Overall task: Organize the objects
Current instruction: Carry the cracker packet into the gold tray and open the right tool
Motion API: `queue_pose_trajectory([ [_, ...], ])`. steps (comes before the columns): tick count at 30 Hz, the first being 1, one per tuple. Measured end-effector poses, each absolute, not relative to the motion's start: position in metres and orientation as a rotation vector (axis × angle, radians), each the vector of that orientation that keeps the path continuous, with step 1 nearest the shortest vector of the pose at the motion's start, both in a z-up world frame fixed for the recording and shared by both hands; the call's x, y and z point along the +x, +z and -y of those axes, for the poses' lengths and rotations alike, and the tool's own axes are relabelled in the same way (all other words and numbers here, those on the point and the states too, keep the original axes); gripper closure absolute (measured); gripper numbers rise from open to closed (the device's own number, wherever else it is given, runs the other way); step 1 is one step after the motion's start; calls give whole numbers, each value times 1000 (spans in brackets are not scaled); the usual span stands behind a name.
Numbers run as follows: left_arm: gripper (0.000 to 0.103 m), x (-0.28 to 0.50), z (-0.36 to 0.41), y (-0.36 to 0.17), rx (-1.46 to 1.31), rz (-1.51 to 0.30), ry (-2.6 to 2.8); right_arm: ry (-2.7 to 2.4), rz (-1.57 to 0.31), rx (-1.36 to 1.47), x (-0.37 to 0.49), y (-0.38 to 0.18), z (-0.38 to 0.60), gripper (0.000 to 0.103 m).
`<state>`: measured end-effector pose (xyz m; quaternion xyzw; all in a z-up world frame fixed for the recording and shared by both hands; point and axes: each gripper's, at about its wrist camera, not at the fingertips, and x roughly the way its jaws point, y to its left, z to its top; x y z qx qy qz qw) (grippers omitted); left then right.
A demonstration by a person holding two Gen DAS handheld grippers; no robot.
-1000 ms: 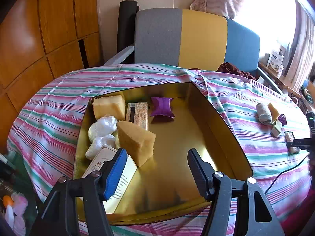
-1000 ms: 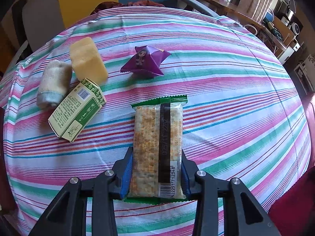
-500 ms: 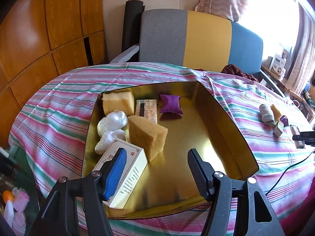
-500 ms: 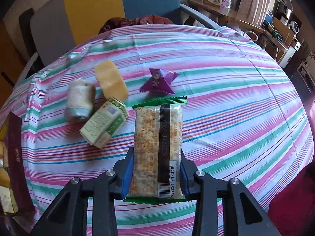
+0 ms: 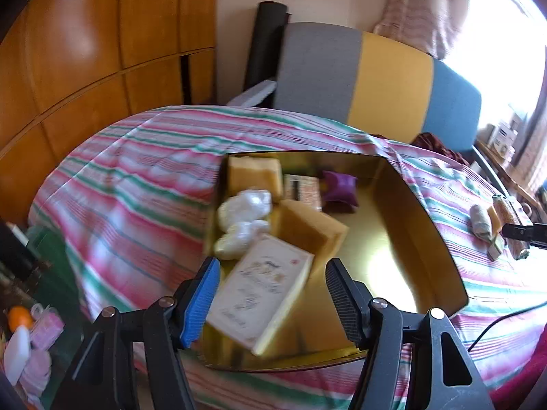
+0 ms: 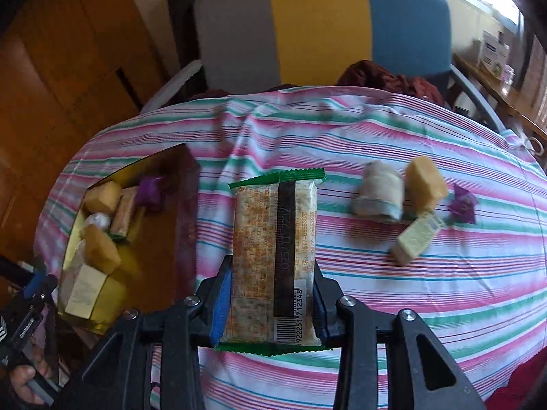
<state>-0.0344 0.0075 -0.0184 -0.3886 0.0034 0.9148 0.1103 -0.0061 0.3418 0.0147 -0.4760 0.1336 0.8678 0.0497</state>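
My right gripper (image 6: pixel 270 294) is shut on a green-edged cracker packet (image 6: pixel 273 256) and holds it above the striped tablecloth, right of the gold tray (image 6: pixel 184 225). My left gripper (image 5: pixel 273 294) is open and empty over the near end of the gold tray (image 5: pixel 410 212). The tray holds a white box (image 5: pixel 263 294), yellow sponges (image 5: pixel 307 229), white wrapped lumps (image 5: pixel 246 205), a cracker packet (image 5: pixel 302 188) and a purple packet (image 5: pixel 340 189). On the cloth to the right lie a rolled cloth (image 6: pixel 377 193), a yellow sponge (image 6: pixel 425 181), a small green box (image 6: pixel 415 237) and a purple packet (image 6: pixel 463 203).
A grey, yellow and blue chair (image 5: pixel 376 78) stands behind the table. Wooden cabinets (image 5: pixel 85 51) are at the left. Bottles and pink items (image 5: pixel 27 335) sit low at the left beyond the table edge. A black cable (image 5: pixel 495 324) crosses the cloth at the right.
My right gripper has lifted and swung left with the cracker packet; the gold tray has come into its view. My left gripper has drawn back from the tray, still open.
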Motion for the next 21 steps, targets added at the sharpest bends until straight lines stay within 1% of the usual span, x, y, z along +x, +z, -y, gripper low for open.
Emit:
queue_pose_trajectory([
  [6,38,-32,18,-15,-1148,37,2736,2790,-316,-1588,-49,9,-250,64],
  [10,38,-31,26,-15,-1150,65,2743,2783,-244,-1716,-71,-13,-199,64],
  [17,38,-33,38,-21,-1173,99,2745,2691,-179,-1895,-95,-56,-152,64],
  [21,38,-35,42,-25,-1190,117,2744,2662,-148,-1964,-98,-72,-138,64],
])
